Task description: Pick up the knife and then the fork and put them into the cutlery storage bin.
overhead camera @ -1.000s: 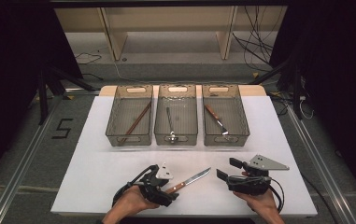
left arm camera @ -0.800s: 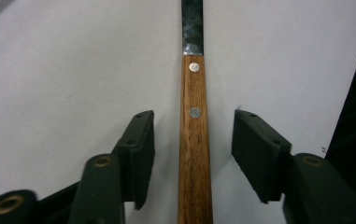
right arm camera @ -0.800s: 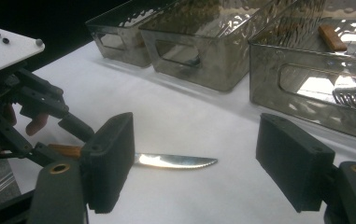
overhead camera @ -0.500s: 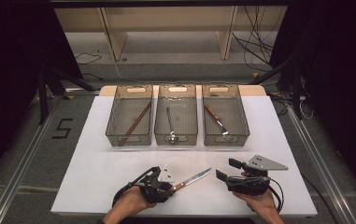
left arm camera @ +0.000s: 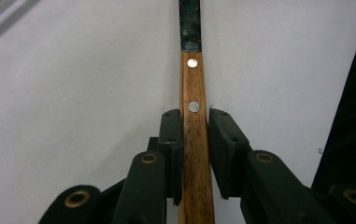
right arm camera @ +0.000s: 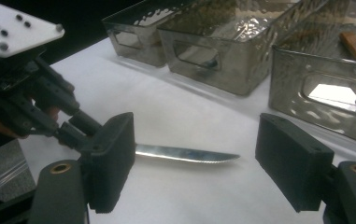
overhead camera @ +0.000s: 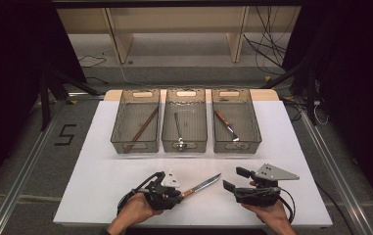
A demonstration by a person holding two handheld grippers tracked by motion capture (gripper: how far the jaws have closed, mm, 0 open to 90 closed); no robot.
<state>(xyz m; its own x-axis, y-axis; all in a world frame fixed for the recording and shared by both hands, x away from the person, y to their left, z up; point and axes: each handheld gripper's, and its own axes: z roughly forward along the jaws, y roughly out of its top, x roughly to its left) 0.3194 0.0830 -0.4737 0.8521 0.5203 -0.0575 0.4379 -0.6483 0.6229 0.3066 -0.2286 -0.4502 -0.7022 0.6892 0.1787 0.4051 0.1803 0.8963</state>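
A knife (overhead camera: 201, 185) with a wooden handle and a serrated steel blade lies low over the white table, its tip pointing right and away. My left gripper (overhead camera: 175, 193) is shut on the handle; in the left gripper view the jaws of my left gripper (left arm camera: 194, 114) press both sides of the knife (left arm camera: 193, 79). My right gripper (overhead camera: 235, 179) stands open just right of the blade tip, holding nothing. In the right gripper view the knife (right arm camera: 185, 154) lies between and beyond the wide-apart jaws of my right gripper (right arm camera: 199, 135), with the left gripper (right arm camera: 35, 93) at its far end.
Three clear bins stand in a row at the back. The left bin (overhead camera: 117, 128) holds brown sticks (overhead camera: 142, 129), the middle bin (overhead camera: 186, 91) a spoon (overhead camera: 177, 131), the right bin (overhead camera: 256, 128) another wooden-handled knife (overhead camera: 226, 125). The white table (overhead camera: 101, 181) ends just behind my hands.
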